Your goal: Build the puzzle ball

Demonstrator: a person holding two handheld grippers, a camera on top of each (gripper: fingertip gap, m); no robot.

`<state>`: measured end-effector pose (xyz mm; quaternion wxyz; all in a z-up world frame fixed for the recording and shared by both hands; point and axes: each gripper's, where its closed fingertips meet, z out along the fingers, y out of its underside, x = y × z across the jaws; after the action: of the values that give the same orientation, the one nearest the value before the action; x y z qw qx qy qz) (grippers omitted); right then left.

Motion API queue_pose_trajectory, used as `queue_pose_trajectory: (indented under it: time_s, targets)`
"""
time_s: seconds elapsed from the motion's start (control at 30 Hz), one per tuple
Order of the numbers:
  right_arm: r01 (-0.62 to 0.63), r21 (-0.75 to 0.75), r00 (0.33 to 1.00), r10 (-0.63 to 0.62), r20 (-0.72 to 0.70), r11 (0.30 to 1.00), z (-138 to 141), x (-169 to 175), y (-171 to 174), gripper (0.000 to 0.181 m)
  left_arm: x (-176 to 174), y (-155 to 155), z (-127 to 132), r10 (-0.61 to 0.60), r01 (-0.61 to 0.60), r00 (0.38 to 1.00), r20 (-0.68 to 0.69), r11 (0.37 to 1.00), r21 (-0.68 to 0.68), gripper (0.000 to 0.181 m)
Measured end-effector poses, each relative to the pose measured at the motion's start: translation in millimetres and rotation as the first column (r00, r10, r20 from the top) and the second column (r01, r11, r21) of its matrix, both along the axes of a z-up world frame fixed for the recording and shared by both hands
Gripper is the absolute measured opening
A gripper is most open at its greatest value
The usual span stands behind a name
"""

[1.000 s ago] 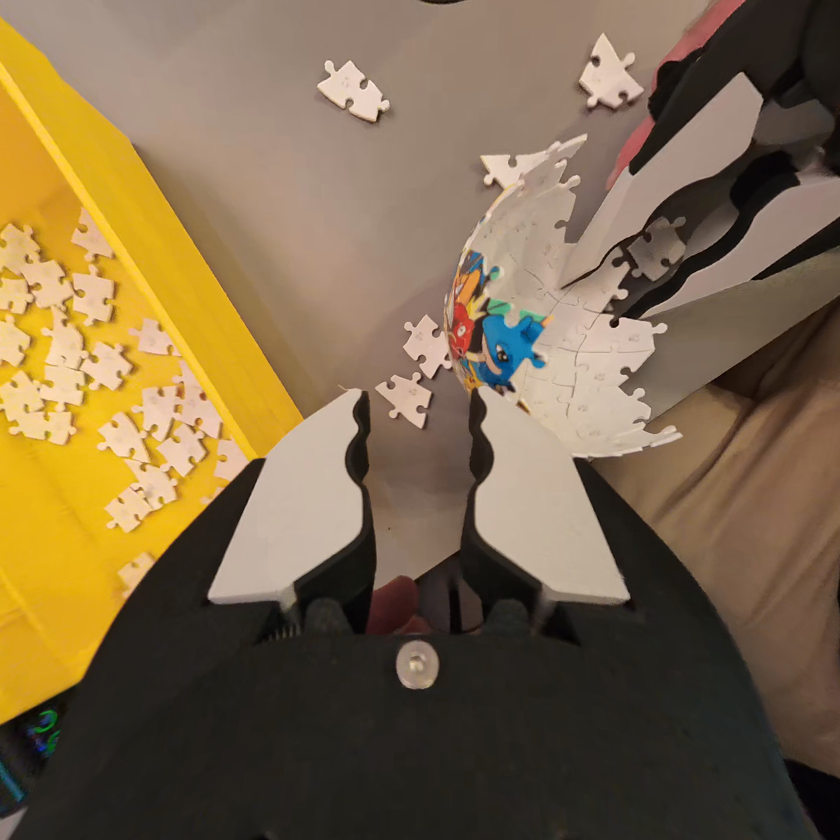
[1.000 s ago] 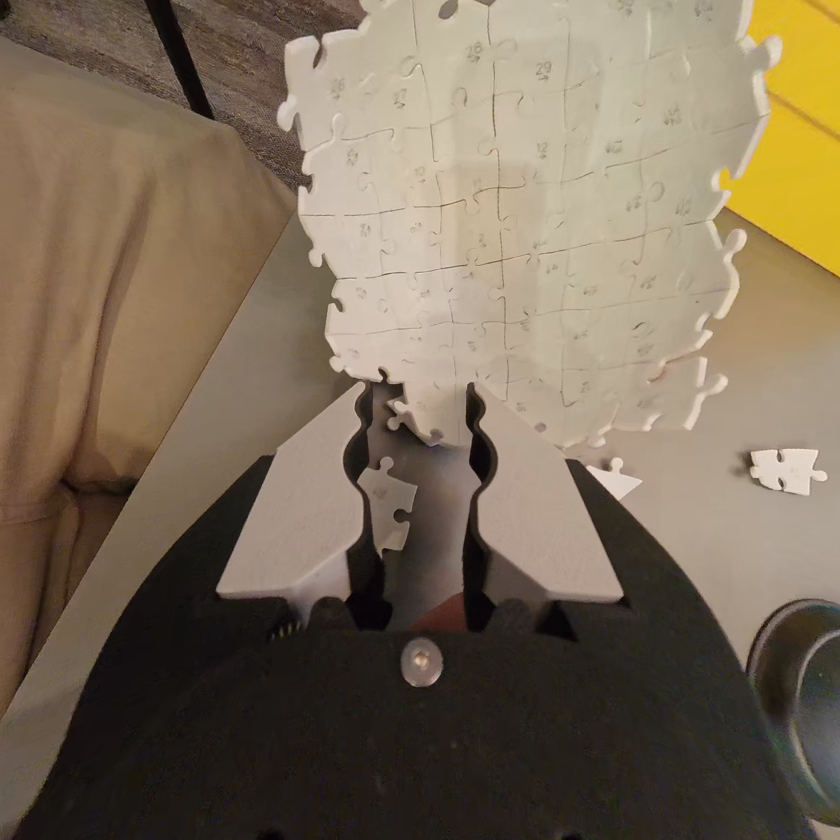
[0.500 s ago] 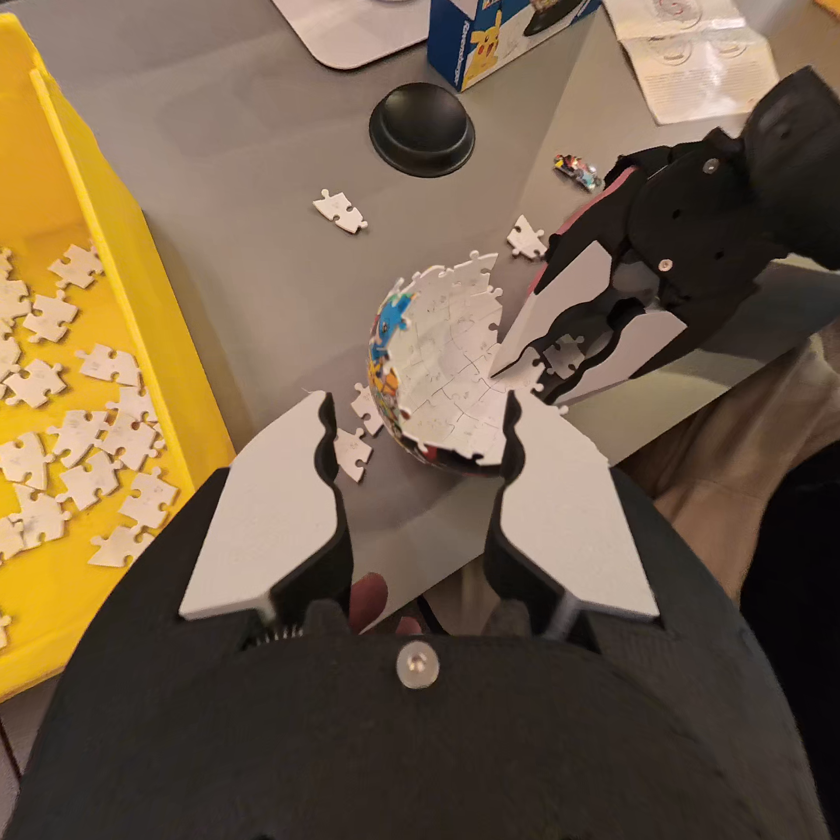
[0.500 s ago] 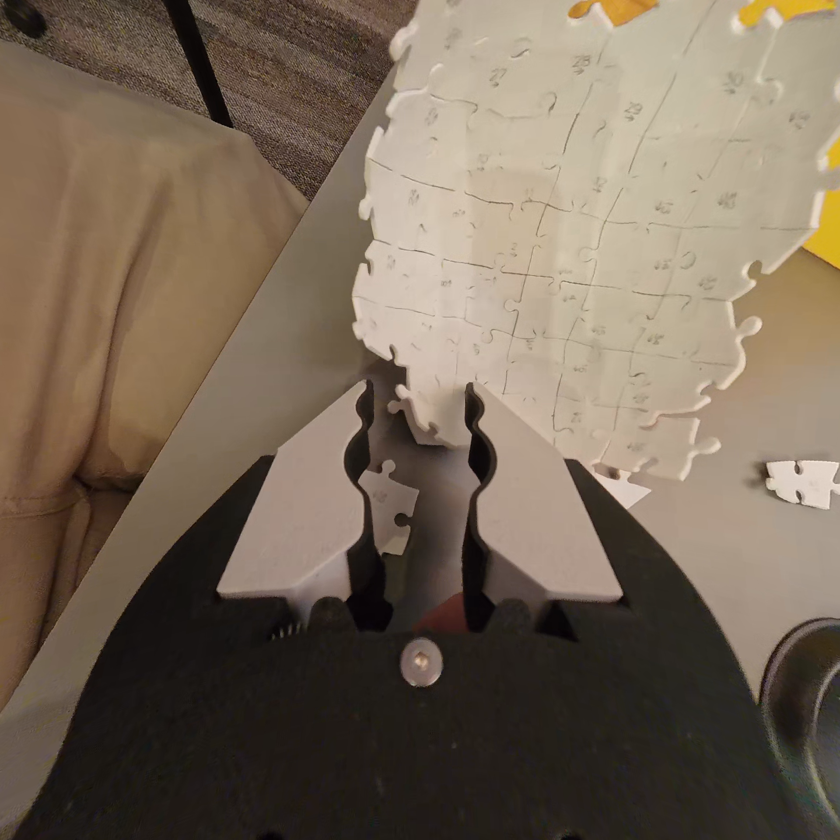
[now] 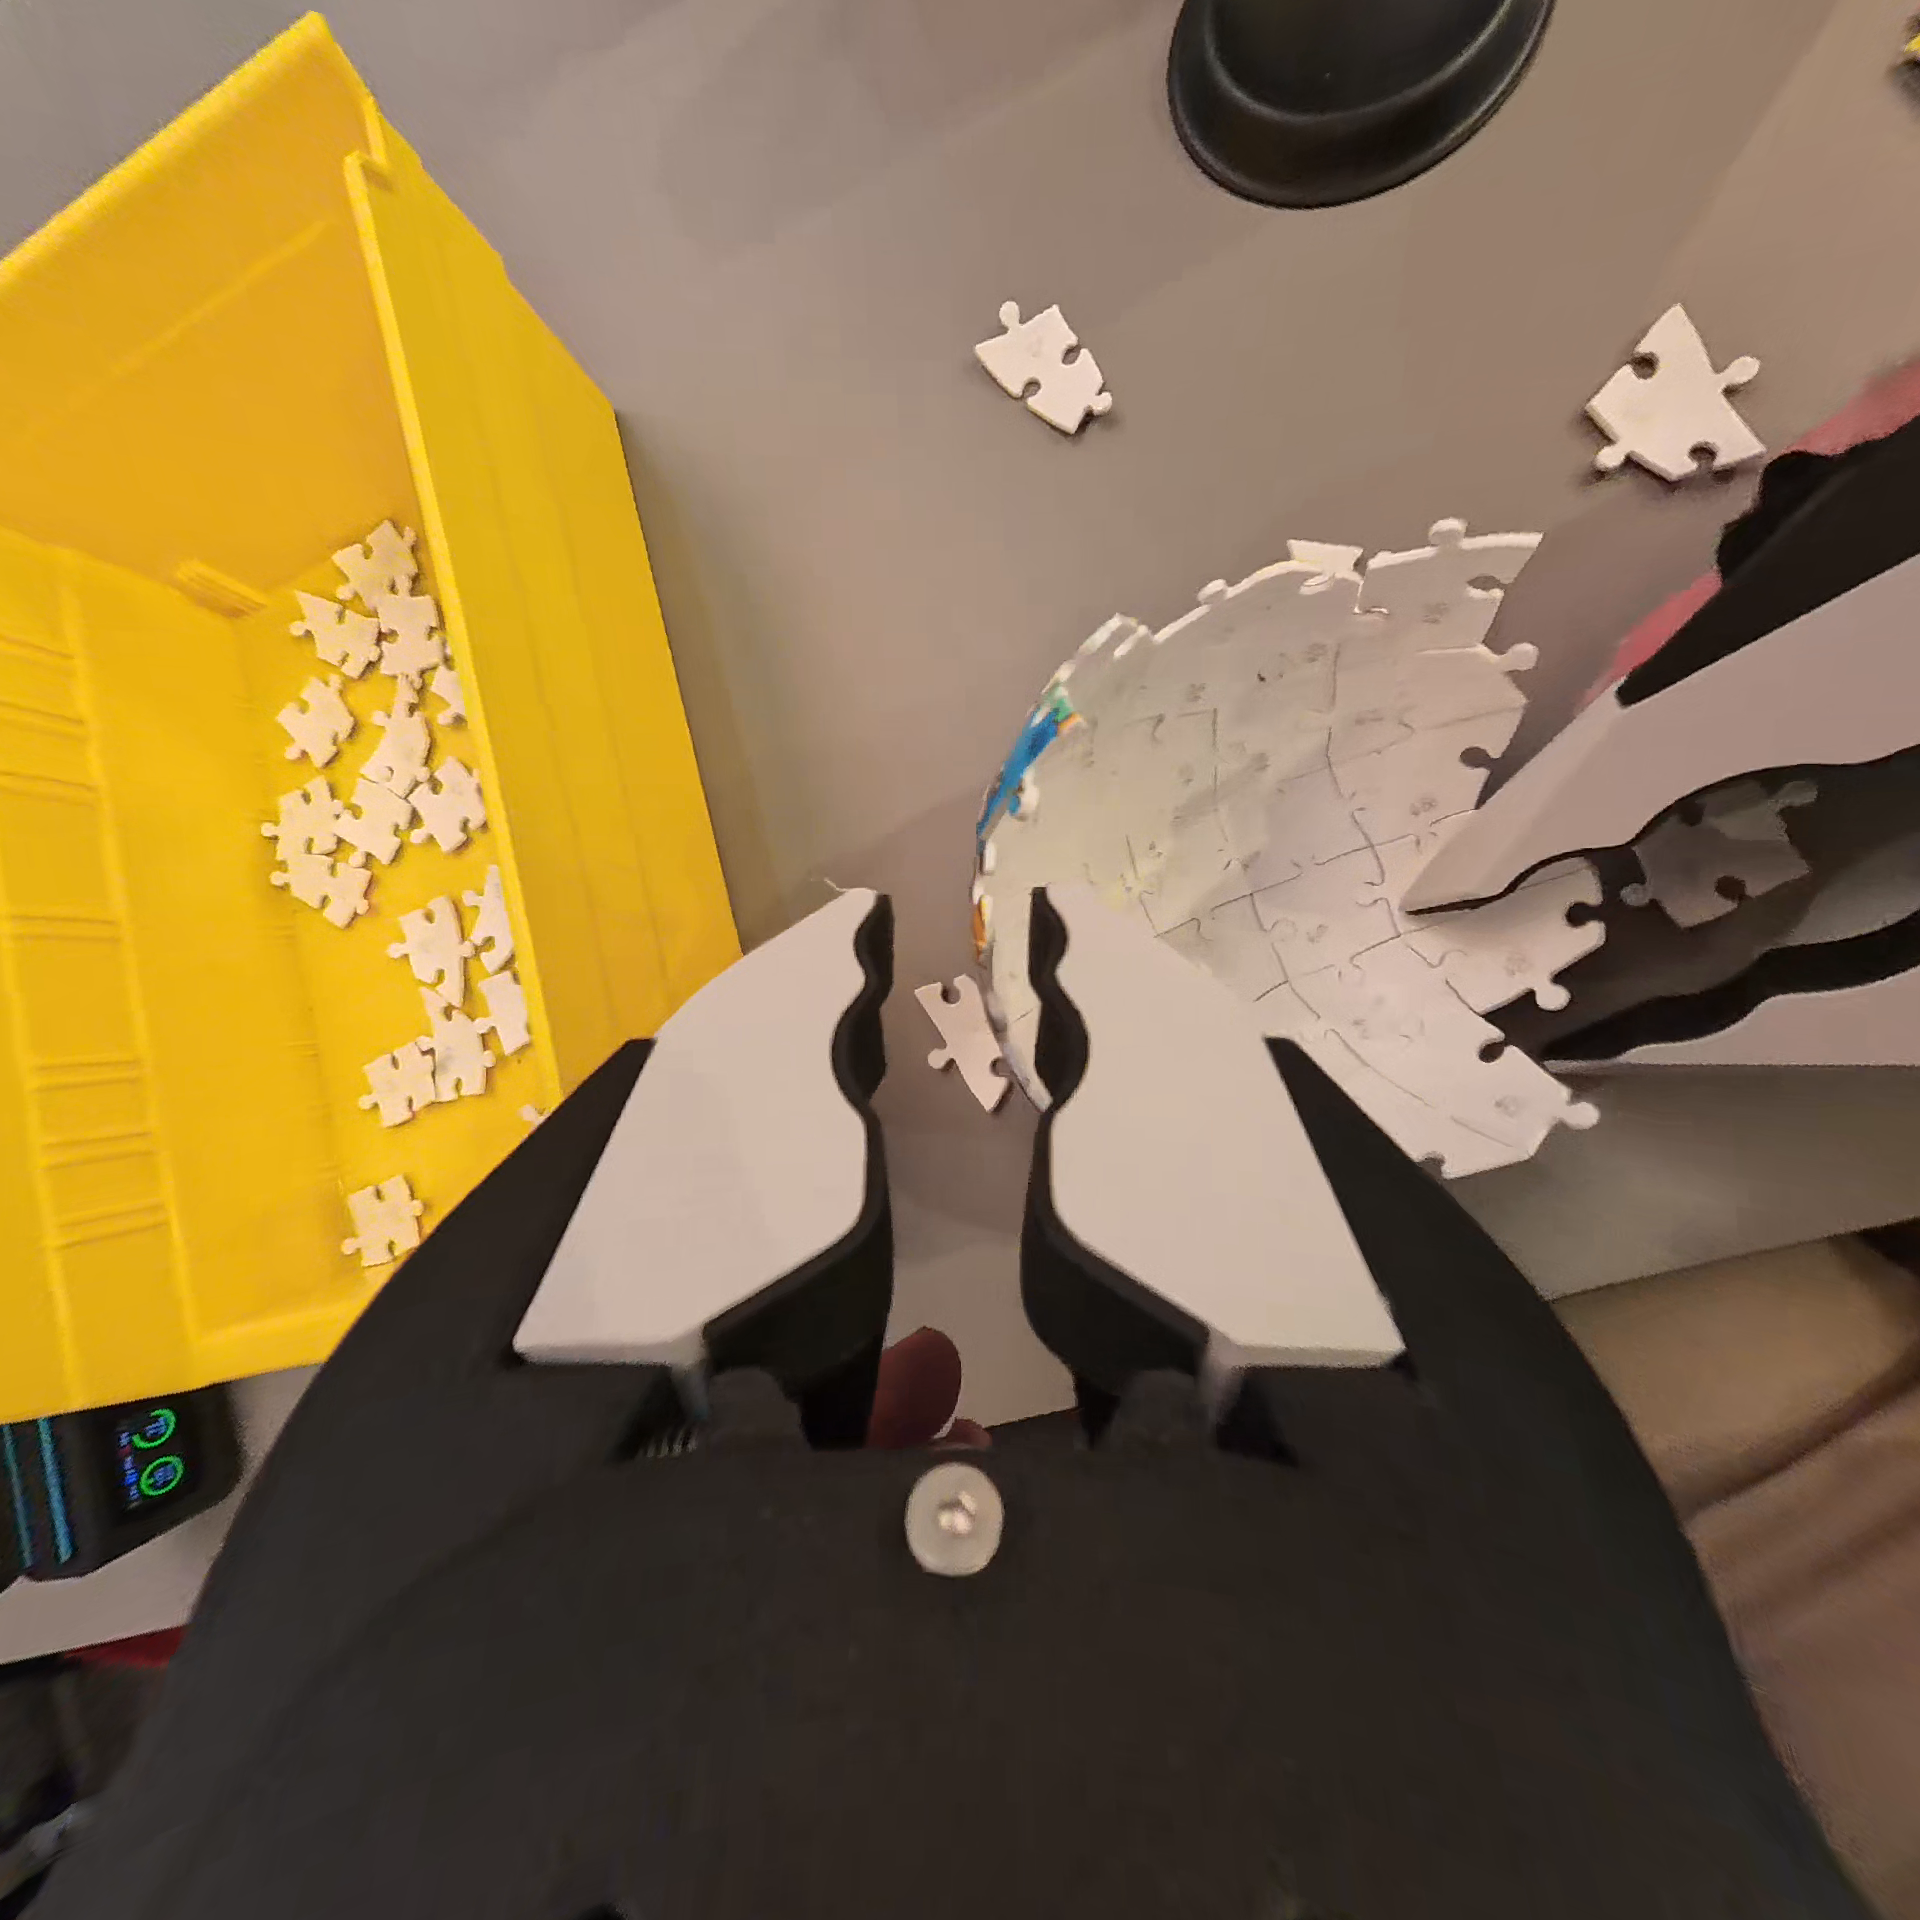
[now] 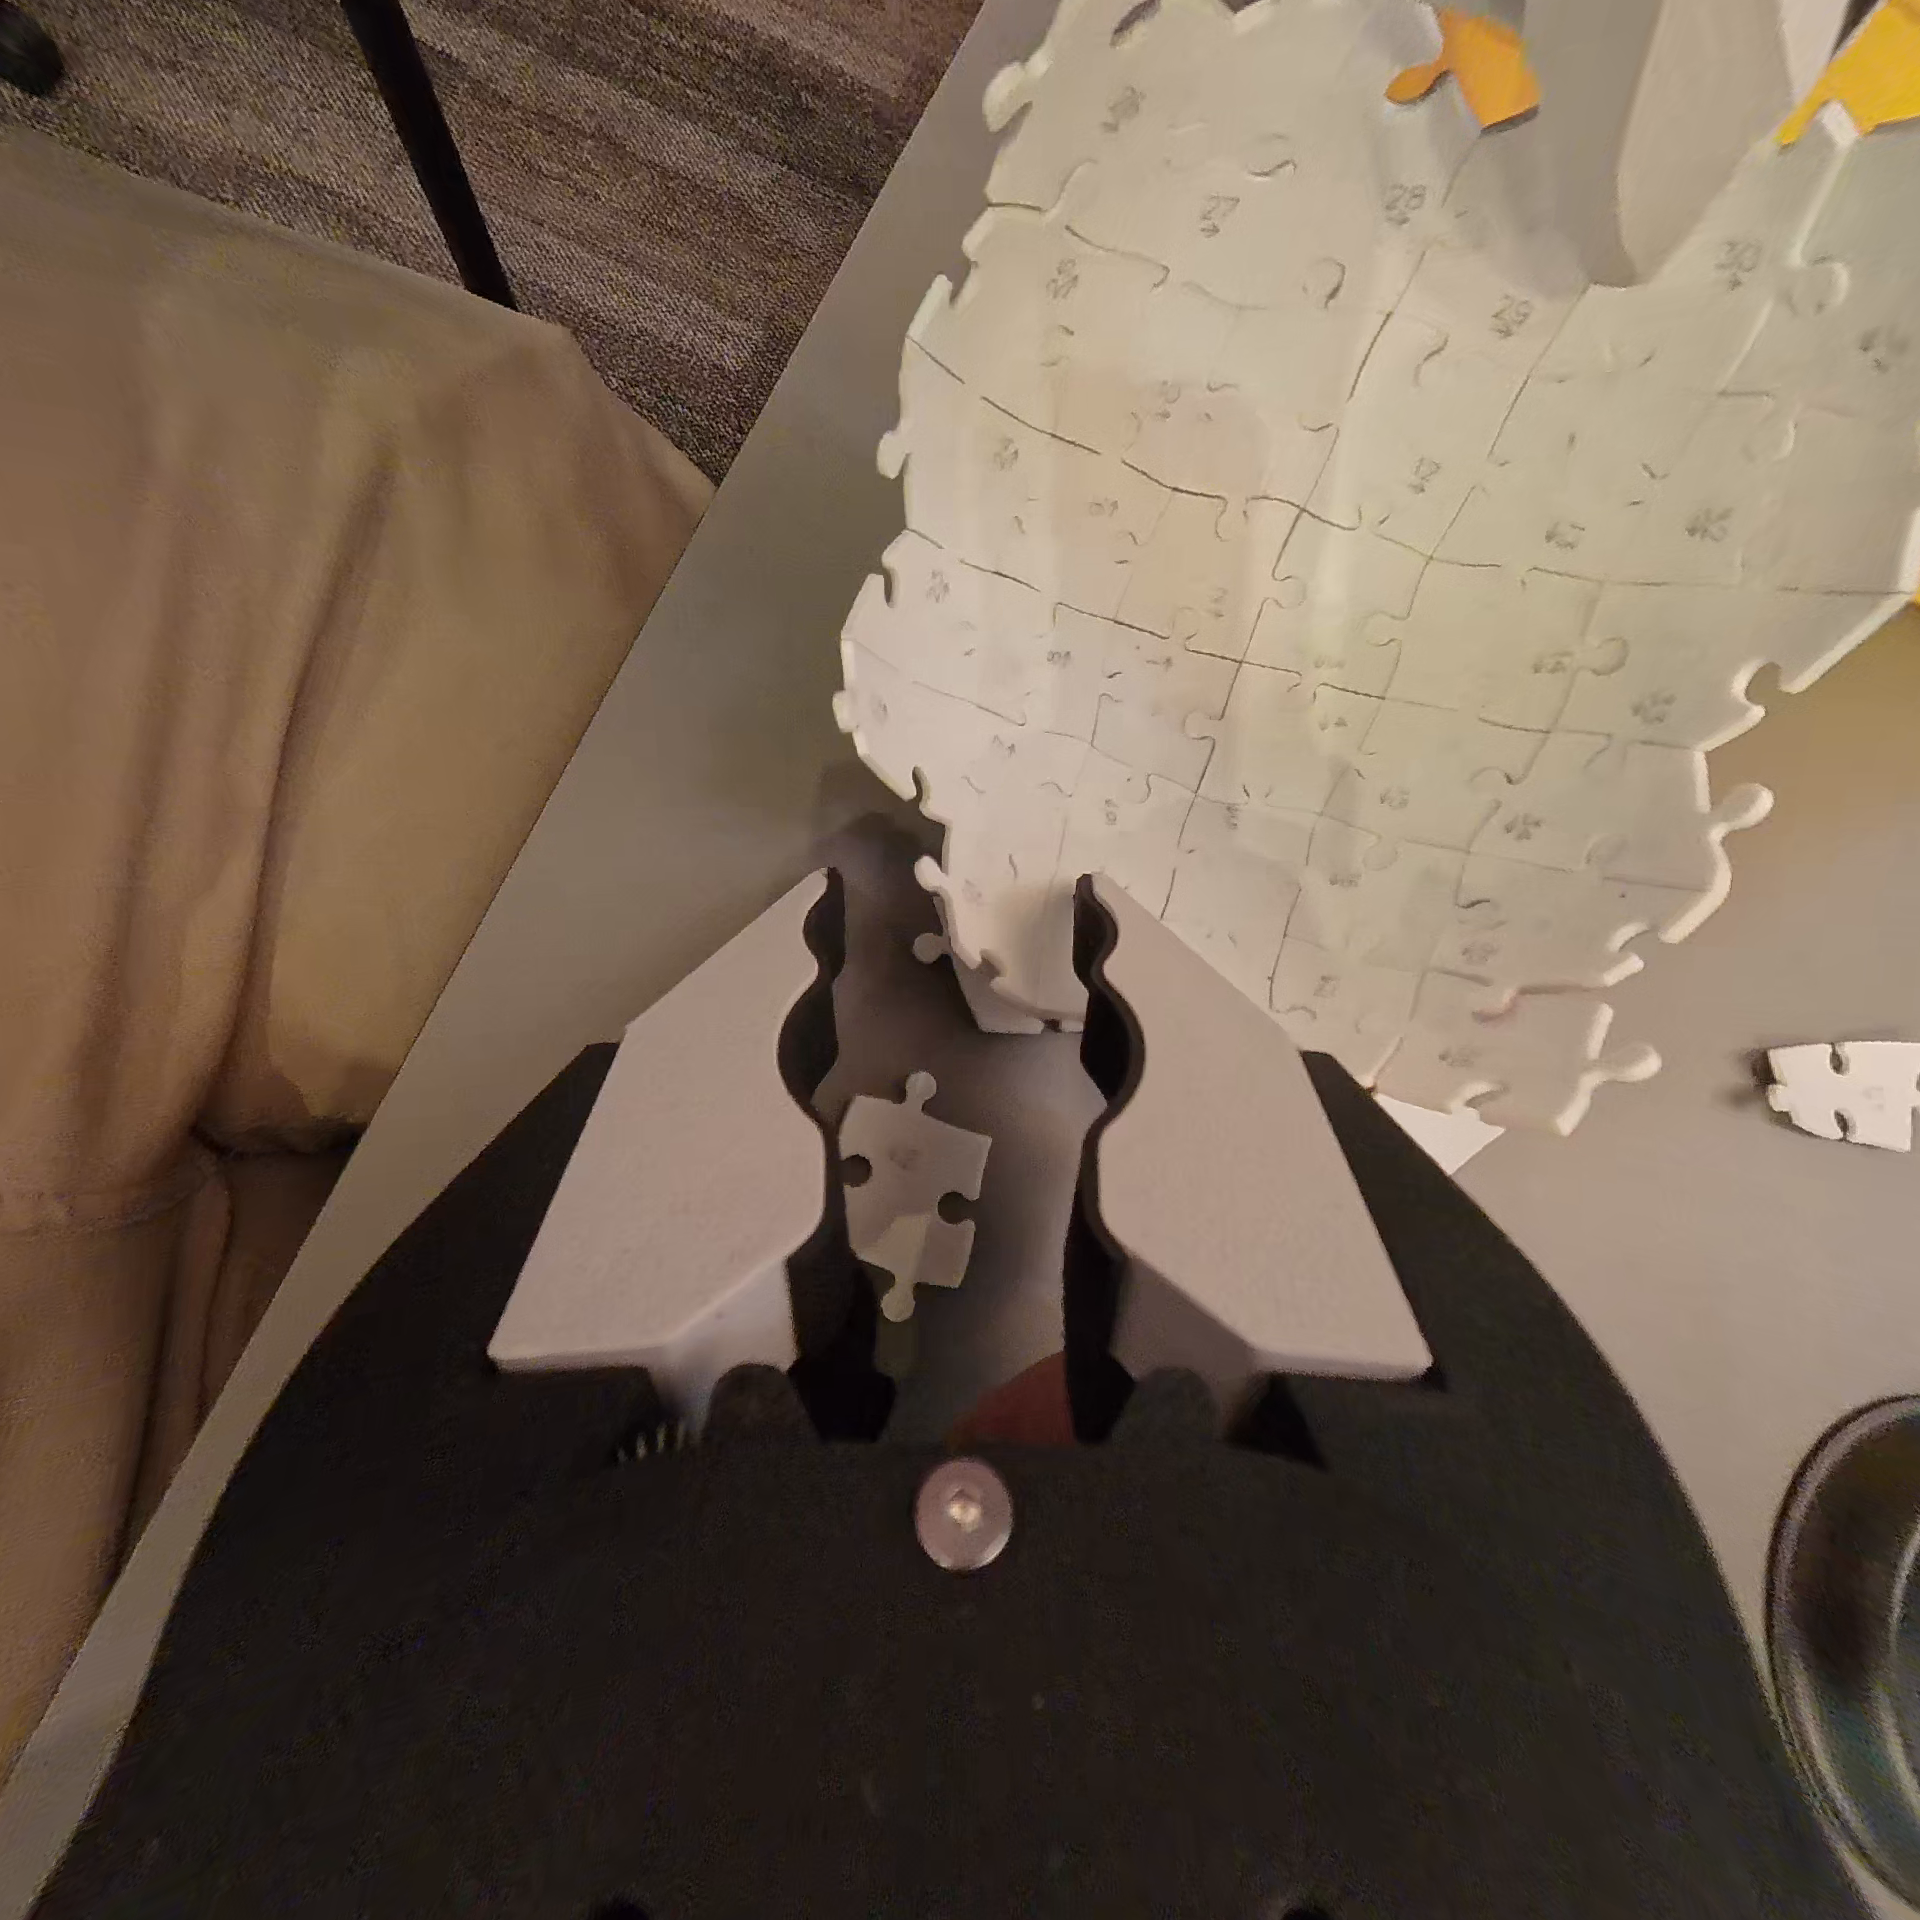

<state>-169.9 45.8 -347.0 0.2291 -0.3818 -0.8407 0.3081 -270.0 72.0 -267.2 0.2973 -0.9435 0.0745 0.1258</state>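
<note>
Grey table (image 5: 852, 436) | left claw (image 5: 958, 914) narrowed, nearer puzzle ball (image 5: 1299, 831)

Yellow bin (image 5: 499, 582), white loose pieces (image 5: 1044, 364), grey table (image 5: 831, 260), puzzle ball (image 5: 1299, 810) white inside, blue-patterned outside

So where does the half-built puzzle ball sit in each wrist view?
Left wrist view: the half-built puzzle ball is right of centre, its white inside facing the camera, beyond the left gripper.
Right wrist view: it fills the upper centre and right, just past the right gripper.
Shared landmark: the yellow bin, glimpsed at top right.
</note>
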Motion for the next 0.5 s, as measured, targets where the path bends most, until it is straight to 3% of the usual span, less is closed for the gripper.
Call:
queue_pose_trajectory:
  time_s: [0.17,0.33,0.5]
  targets:
    - [0.007,0.005,1.000,-0.007,0.001,1.000,0.1,0.4,-1.1,0.046,-1.8,1.7,0.7,-0.010,0.008,0.996,-0.087,1.000,-0.019,0.019]
    - [0.004,0.014,1.000,-0.004,-0.001,1.000,0.6,0.8,-1.7,0.050,-4.8,1.6,-3.1,-0.014,0.002,0.983,-0.181,0.998,-0.065,0.003]
    - [0.004,0.012,1.000,-0.004,-0.007,1.000,2.5,1.4,-1.3,0.051,-8.3,-0.3,-5.9,-0.008,-0.012,0.972,-0.237,0.996,-0.085,0.003]
